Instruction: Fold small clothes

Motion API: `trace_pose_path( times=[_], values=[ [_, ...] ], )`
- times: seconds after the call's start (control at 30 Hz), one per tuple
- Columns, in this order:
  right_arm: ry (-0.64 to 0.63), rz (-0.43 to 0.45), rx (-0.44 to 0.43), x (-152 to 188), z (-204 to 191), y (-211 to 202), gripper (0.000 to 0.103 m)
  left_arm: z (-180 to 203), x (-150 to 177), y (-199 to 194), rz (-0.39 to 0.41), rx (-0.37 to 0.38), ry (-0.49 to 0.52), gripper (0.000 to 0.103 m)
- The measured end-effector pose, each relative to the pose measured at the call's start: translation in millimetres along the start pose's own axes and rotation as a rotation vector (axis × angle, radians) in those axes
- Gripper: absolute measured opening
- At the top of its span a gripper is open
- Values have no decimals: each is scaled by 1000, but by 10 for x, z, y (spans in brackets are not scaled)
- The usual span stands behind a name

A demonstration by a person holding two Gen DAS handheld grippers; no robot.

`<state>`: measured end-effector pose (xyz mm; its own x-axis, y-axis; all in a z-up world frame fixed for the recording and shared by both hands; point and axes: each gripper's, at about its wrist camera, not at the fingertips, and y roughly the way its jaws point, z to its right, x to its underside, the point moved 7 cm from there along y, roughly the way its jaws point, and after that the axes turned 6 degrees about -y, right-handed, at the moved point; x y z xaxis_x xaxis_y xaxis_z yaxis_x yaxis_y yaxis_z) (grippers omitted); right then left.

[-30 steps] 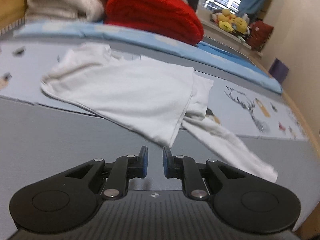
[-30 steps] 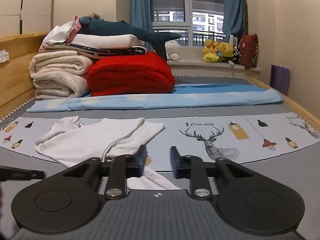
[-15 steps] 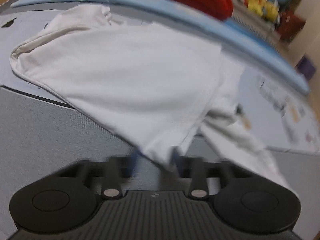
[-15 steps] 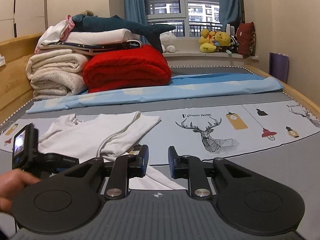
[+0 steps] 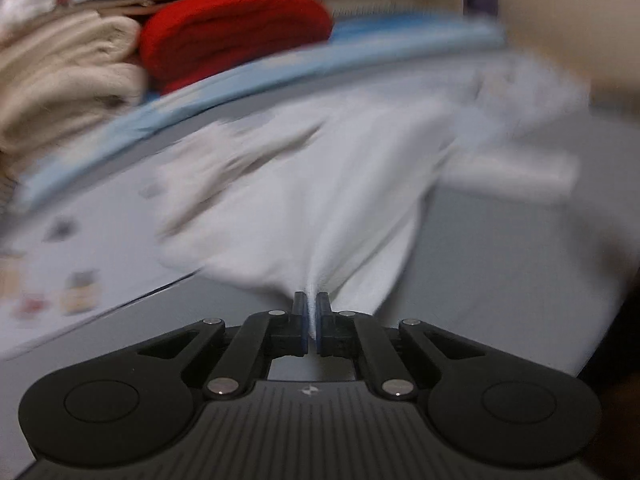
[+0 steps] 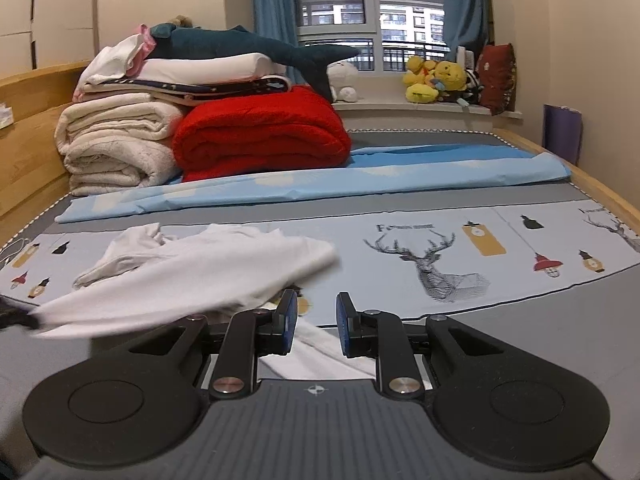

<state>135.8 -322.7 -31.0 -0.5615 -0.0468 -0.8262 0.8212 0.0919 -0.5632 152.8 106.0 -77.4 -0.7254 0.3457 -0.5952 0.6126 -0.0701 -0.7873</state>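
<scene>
Left gripper: your left gripper [image 5: 311,300] has its jaws pressed together on a corner of the white garment [image 5: 320,184], the cloth gathered into a thin pleat between the blue pads. The jaws have just been closing, with that cloth between them.
Right gripper: your right gripper [image 6: 316,307] has its jaws spread partway, and nothing is pinched. A strip of white cloth lies below the gap, at 6 o'clock in that view; whether the pads touch it you cannot tell.
Garment: in the right wrist view the white garment [image 6: 200,268] sits at 9 o'clock on the printed sheet [image 6: 500,264], with one edge drawn out toward the left rim of the picture. In the left wrist view it fans up and away from the jaws toward 12 o'clock, heavily blurred.
Bed: the deer print [image 6: 436,264] lies at 3 o'clock of your right gripper, well apart from the garment.
Background: the red blanket [image 6: 260,136] and the cream blankets [image 6: 116,144] are stacked at 11 o'clock, behind the light blue sheet [image 6: 320,184].
</scene>
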Motion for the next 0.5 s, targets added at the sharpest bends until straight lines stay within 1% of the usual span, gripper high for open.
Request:
trace_pose_path(
  times=[0.03,0.07,0.13,0.17,0.2,0.23,0.27,0.3,0.33,0.4,0.43,0.5],
  values=[
    [-10,-1,-4,2,-47,0,22,-220,275,3,-68,-43,6,3],
    [-22,-3,-7,8,-101,6,22,-388,497,22,-127,-46,-30,3],
    [-43,-12,-13,18,-191,31,22,-711,994,102,-244,-49,-169,4],
    [-51,-19,-15,24,-229,52,22,-808,1125,123,-294,-43,-217,4],
    [-57,-29,-21,36,-273,83,22,-887,1183,77,-281,-41,-234,5],
    [-57,-43,-31,46,-311,118,22,-943,1181,15,-239,-14,-263,8],
    [-52,-64,-50,66,-349,167,23,-992,1177,-29,-215,22,-297,13],
    [-40,-99,-77,103,-402,239,24,-1047,1165,-60,-193,52,-336,23],
    [-25,-130,-98,134,-444,307,25,-1123,1146,-82,-167,62,-373,31],
    [-4,-194,-142,204,-561,453,31,-1264,1083,-92,-130,66,-447,32],
    [-2,-233,-166,258,-644,544,31,-1325,1065,-71,-120,80,-502,32],
    [-7,-307,-193,371,-770,720,35,-1431,1016,6,-131,93,-579,32]
  ],
)
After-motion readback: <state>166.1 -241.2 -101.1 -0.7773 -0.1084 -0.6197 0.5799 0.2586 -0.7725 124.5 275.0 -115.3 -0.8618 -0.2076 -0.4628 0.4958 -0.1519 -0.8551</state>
